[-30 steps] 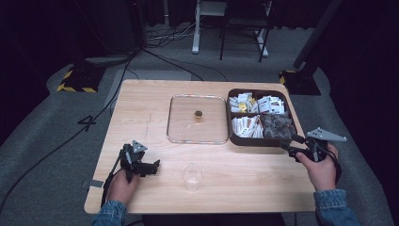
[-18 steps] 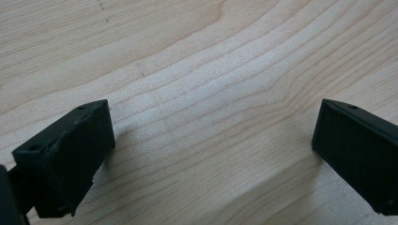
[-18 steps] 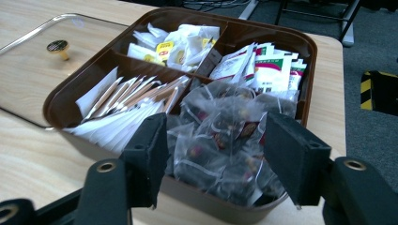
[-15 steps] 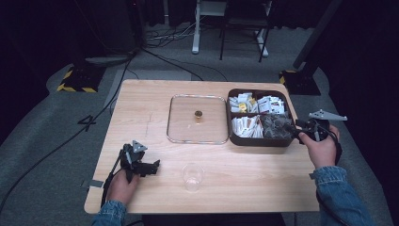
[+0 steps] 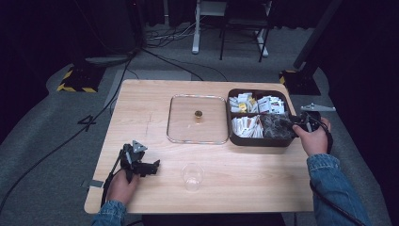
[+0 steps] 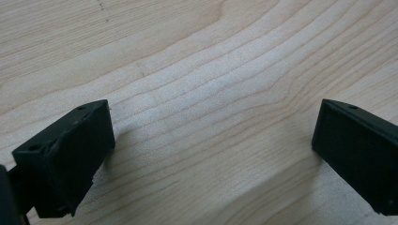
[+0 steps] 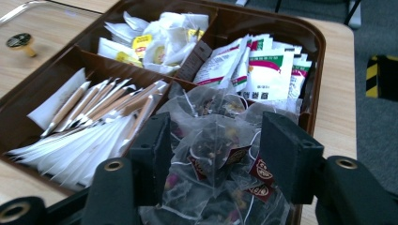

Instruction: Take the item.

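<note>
A brown four-part tray (image 5: 256, 142) stands at the table's right side. My right gripper (image 5: 295, 125) reaches into its near right compartment from the right edge. In the right gripper view the gripper (image 7: 216, 133) is open, its jaws straddling a heap of clear mesh tea bags (image 7: 211, 159) with dark red tags. My left gripper (image 5: 154, 165) rests near the table's front left corner. Its jaws stand wide apart, and the gripper (image 6: 211, 136) is open over bare wood with nothing between them.
A glass lid (image 5: 188, 129) with a small knob (image 5: 198, 114) lies flat at mid table, left of the tray. A clear cup (image 5: 192, 175) stands near the front edge. Other tray parts hold paper sticks (image 7: 94, 117), white tea bags (image 7: 159, 42) and printed sachets (image 7: 263, 65).
My right gripper has moved from the table's front right up and forward to the tray's near right compartment. The left gripper has stayed put.
</note>
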Tool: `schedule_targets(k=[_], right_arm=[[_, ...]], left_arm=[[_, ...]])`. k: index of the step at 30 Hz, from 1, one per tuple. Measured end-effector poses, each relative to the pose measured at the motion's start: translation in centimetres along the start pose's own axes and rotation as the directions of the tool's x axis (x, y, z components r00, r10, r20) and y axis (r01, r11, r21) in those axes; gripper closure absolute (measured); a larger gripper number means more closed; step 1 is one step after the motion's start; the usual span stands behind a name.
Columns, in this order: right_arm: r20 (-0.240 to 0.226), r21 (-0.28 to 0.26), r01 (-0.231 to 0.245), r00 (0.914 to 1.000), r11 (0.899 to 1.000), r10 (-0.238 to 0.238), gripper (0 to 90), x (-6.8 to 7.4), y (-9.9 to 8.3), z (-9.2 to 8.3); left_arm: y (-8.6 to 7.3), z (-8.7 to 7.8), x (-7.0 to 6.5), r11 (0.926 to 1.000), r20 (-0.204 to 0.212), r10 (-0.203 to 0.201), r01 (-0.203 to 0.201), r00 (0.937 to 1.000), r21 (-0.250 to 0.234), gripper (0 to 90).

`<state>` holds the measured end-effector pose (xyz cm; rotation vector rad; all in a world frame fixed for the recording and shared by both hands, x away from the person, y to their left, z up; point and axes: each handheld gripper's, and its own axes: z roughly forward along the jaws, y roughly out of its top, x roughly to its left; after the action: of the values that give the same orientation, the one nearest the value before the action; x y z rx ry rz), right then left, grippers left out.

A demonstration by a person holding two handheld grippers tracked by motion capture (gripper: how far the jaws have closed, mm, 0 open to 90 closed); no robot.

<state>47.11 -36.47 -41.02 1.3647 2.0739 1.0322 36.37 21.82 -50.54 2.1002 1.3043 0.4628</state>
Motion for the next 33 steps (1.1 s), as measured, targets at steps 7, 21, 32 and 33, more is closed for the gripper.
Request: schedule_targets(k=[7, 21, 32, 33], right_arm=[[-0.002, 0.046, -0.009, 1.0000, 0.999, 0.009, 44.9, -0.3, -0.3, 1.8], [0.022, 0.102, 0.056, 0.9980, 0.993, -0.058, 61.2, -0.3, -0.8, 3.5], [0.018, 0.120, 0.128, 0.9912, 0.985, -0.131, 71.9, 0.5, -0.9, 4.5], [0.018, 0.120, 0.128, 0.9912, 0.985, -0.131, 71.9, 0.5, -0.9, 4.5]], left_arm=[[0.0, 0.0, 0.0, 1.0000, 0.000, 0.000, 0.000, 1.0000, 0.000, 0.0], [0.0, 0.0, 0.0, 1.0000, 0.000, 0.000, 0.000, 1.0000, 0.000, 0.0], [0.0, 0.0, 0.0, 1.0000, 0.001, 0.000, 0.000, 1.0000, 0.000, 0.0], [0.0, 0.0, 0.0, 1.0000, 0.001, 0.000, 0.000, 1.0000, 0.000, 0.0]])
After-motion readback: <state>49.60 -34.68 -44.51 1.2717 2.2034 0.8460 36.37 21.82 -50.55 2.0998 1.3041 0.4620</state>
